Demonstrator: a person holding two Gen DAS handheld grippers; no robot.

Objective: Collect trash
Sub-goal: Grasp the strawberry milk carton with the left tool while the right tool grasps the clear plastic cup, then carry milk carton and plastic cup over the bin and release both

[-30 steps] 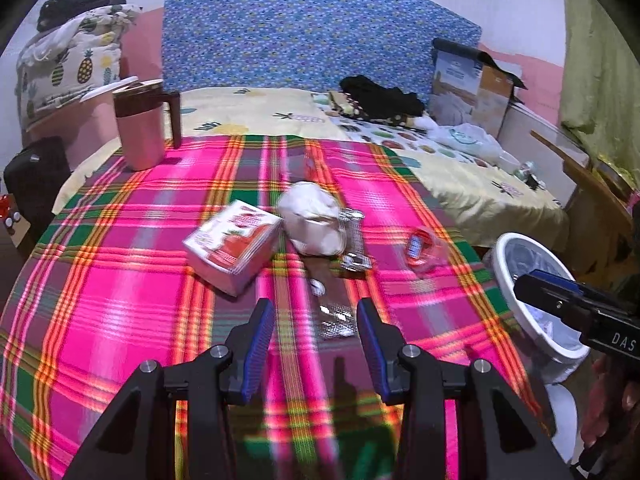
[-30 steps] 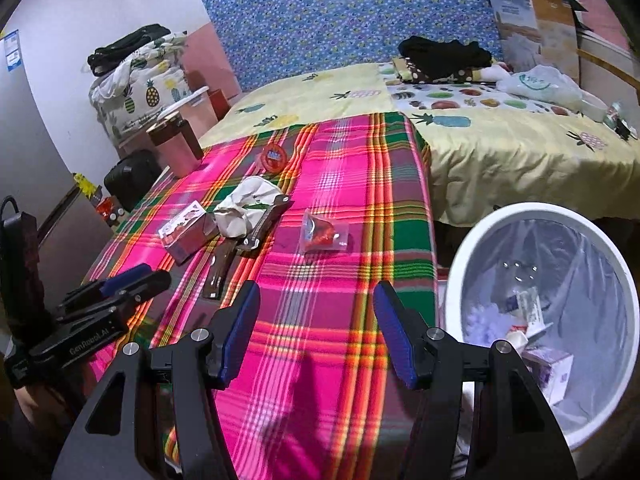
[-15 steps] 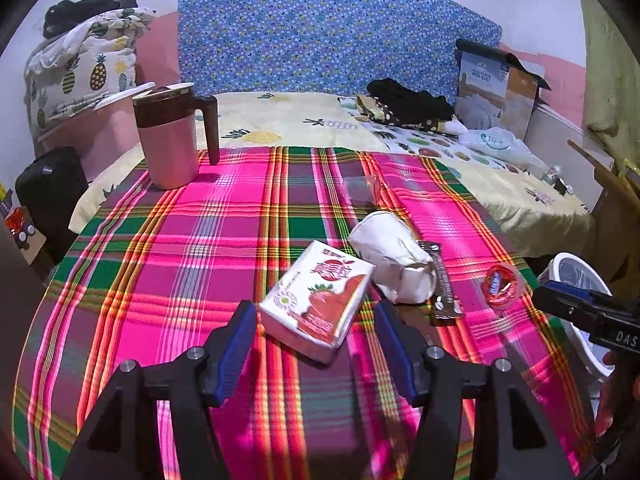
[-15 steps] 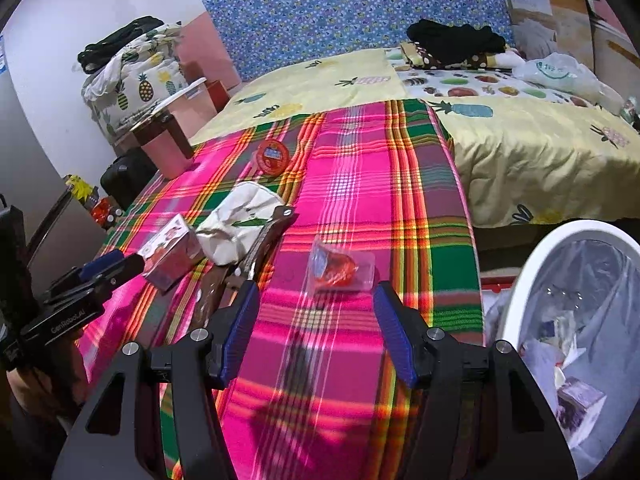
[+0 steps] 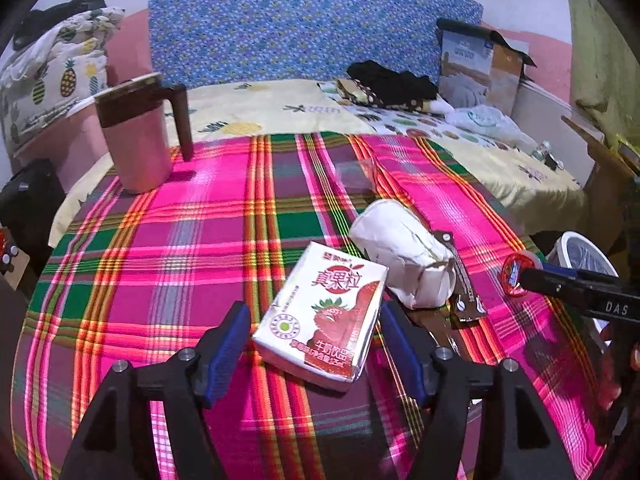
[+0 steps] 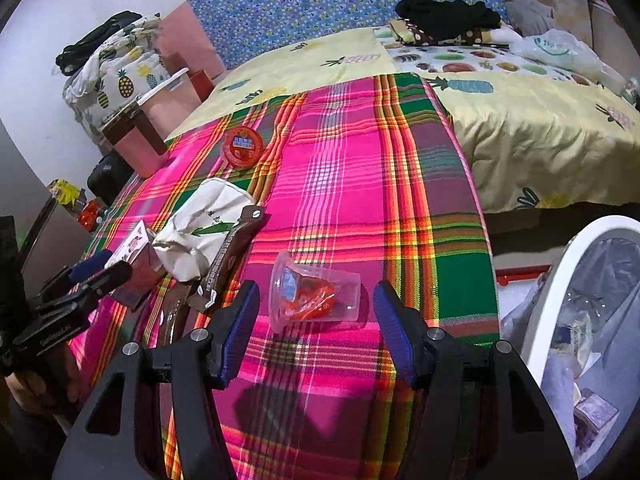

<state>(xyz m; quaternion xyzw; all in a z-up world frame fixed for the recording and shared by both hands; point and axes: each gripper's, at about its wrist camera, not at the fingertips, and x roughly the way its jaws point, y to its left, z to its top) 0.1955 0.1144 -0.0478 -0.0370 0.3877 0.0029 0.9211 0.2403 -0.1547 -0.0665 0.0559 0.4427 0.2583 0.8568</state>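
The left gripper (image 5: 314, 342) is released, its blue pads on both sides of the strawberry milk carton (image 5: 323, 313) without touching it. The carton lies on the plaid tablecloth (image 5: 192, 248), just beside a crumpled white paper bag (image 5: 404, 254). The right gripper (image 6: 316, 328) is also released, around a clear plastic cup (image 6: 314, 297) lying near the right edge of the tablecloth. The white trash bin (image 6: 576, 320) stands beyond this edge.

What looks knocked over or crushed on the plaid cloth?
The clear plastic cup lies on its side between the right gripper's open fingers, red wrapper inside. The strawberry drink carton lies flat and askew between the left gripper's fingers. The white paper bag is crumpled. No spill visible.
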